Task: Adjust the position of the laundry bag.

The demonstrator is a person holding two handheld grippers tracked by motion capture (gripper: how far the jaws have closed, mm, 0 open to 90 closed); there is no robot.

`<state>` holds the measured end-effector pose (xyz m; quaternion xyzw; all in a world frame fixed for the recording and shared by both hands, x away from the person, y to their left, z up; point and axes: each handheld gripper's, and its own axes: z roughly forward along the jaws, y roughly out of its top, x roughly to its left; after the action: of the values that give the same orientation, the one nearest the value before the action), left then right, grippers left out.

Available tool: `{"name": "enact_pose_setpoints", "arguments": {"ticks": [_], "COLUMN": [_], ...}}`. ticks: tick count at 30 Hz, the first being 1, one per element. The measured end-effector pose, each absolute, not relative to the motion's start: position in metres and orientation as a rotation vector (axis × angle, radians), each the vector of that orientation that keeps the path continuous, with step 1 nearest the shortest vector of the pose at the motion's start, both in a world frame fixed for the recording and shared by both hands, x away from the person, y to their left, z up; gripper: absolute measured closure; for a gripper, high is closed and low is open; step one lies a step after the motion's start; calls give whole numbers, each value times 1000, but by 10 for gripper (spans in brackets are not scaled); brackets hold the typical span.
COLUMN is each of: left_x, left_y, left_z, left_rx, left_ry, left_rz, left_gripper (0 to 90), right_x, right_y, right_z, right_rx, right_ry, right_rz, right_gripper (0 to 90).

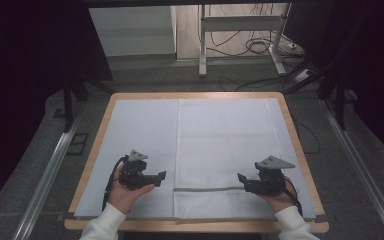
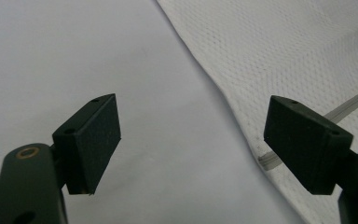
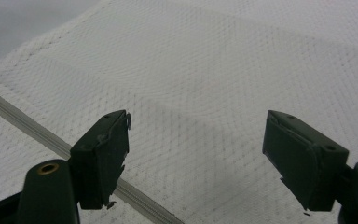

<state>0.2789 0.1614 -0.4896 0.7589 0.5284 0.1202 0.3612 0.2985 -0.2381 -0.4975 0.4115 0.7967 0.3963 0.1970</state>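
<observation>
On table (image 1: 96, 150), white mesh cloth (image 1: 227, 150) lying flat, covering centre-to-right half, grey stripe (image 1: 207, 189) near front edge. Left gripper (image 1: 161, 175) hovering at cloth's 9 o'clock edge, jaws apart, gripping nothing. Right gripper (image 1: 241, 177) sitting over cloth near 4 o'clock, jaws apart, nothing between. Likely step: lining up for fold. Next move: pinching near corners. Bare sheet at 9 o'clock offering open room.

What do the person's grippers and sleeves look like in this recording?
Both the left gripper and right gripper are black, each with two blocky flat-padded jaws, a grey three-cornered plate on top and a black cable trailing back. White sleeves cover both forearms.
</observation>
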Motion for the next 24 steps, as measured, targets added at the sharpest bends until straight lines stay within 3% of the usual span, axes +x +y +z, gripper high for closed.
{"name": "enact_pose_setpoints", "arguments": {"ticks": [24], "left_x": [291], "left_y": [124], "left_z": [-506], "left_rx": [1955], "left_ry": [1401], "left_rz": [224], "left_gripper": [228], "right_x": [300], "right_y": [-241], "right_z": [-498], "right_rx": [1148], "right_ry": [2213], "right_rz": [1076], "right_gripper": [223]}}
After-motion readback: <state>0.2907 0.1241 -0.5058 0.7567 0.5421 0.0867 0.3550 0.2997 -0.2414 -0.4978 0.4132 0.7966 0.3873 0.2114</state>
